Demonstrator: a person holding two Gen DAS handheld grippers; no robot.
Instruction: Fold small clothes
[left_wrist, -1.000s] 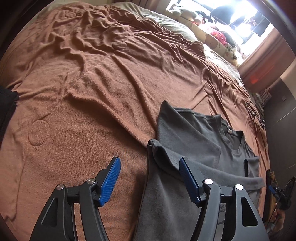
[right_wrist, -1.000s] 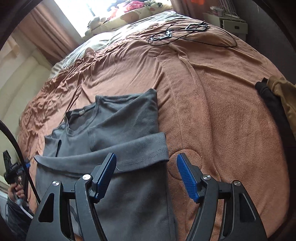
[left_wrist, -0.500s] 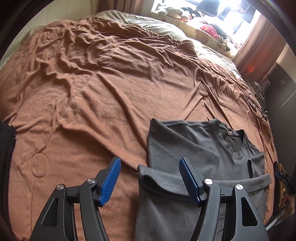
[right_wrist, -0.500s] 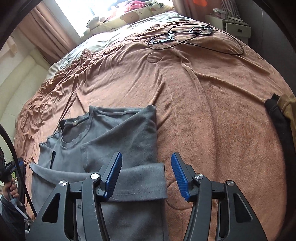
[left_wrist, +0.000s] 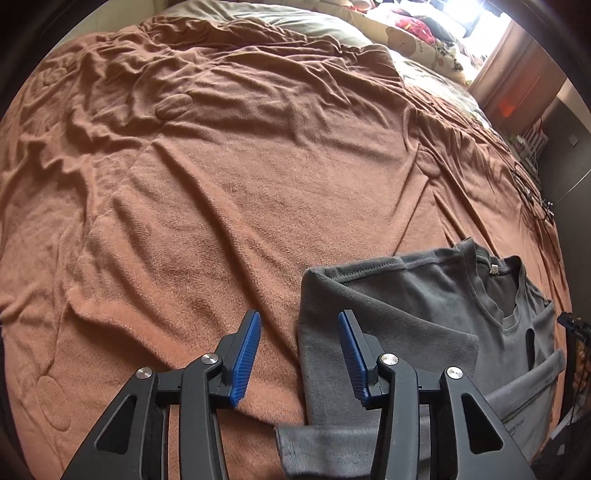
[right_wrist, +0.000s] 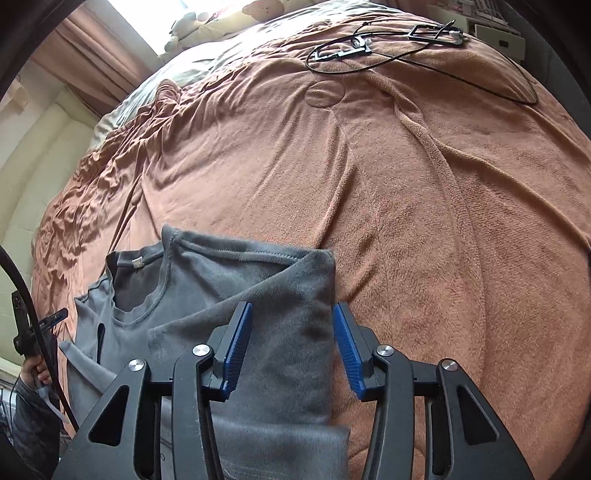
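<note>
Nearest to you, your left gripper (left_wrist: 299, 354) has its blue pads (left_wrist: 245, 356) apart and closing, straddling the left folded edge of the grey T-shirt (left_wrist: 406, 317): one pad stands over the bare brown blanket (left_wrist: 240, 192), the other over the grey cloth. The pads are not pressing on the cloth, so nothing is grasped there. Just below that gripper, a grey sleeve end lies across the blanket at the bottom of the left view.

Your right gripper (right_wrist: 291, 349) is closing too, with the shirt's right folded edge between its pads (right_wrist: 347, 350); a gap shows on both sides (the cloth sits loose between them), so it is not clamped either.

The shirt lies flat on the blanket, both sides folded in over its middle, one sleeve laid across the body, its neckline (right_wrist: 133, 291) pointing away from you with a small white tag (right_wrist: 137, 262) inside the collar.

At the left edge of the right view, a hand (right_wrist: 35, 373) grips the other gripper's handle, a black cable arcing beside it.

Farther off, the blanket spreads wrinkled over the bed. A black looped cord (right_wrist: 406, 44) with a small device lies on it near the far right corner. Beyond that, patterned pillows (left_wrist: 417, 40) sit below a bright window, beside brown curtains (right_wrist: 96, 55).
</note>
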